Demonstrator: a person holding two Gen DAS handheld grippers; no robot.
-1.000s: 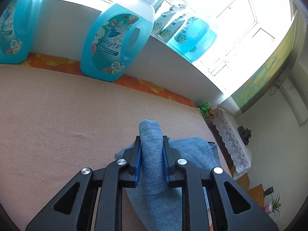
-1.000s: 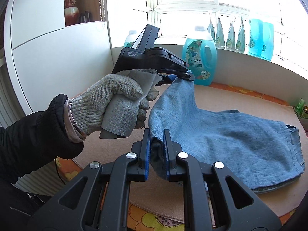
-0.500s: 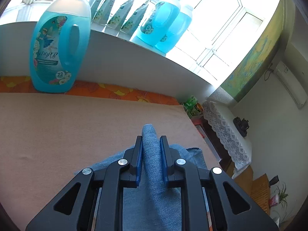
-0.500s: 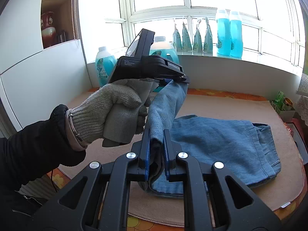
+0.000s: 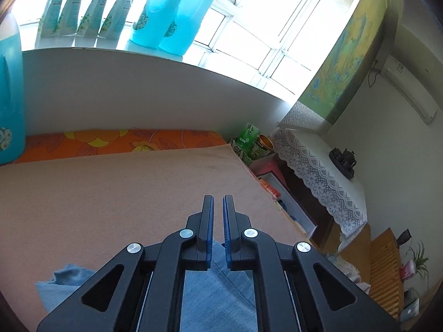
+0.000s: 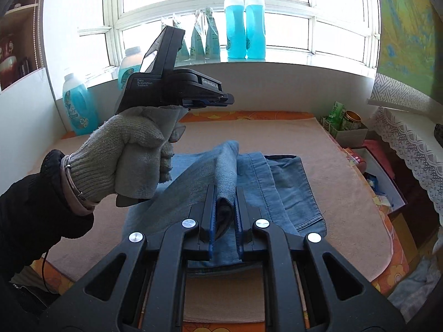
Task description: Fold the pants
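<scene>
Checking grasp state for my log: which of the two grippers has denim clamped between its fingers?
The right gripper: a fold of the jeans sits pinched between its fingers. The left gripper has nothing between its fingers.

The pants (image 6: 277,182) lie folded on the mat (image 6: 346,193) that covers the table (image 6: 243,115). The right tool (image 6: 224,210) is at their near edge, with a fold of cloth between its fingers. The left tool (image 6: 218,100) hangs above the pants, further back and to the left. Behind the table, bottles (image 6: 245,25) stand on the windowsill (image 6: 304,62).
</scene>
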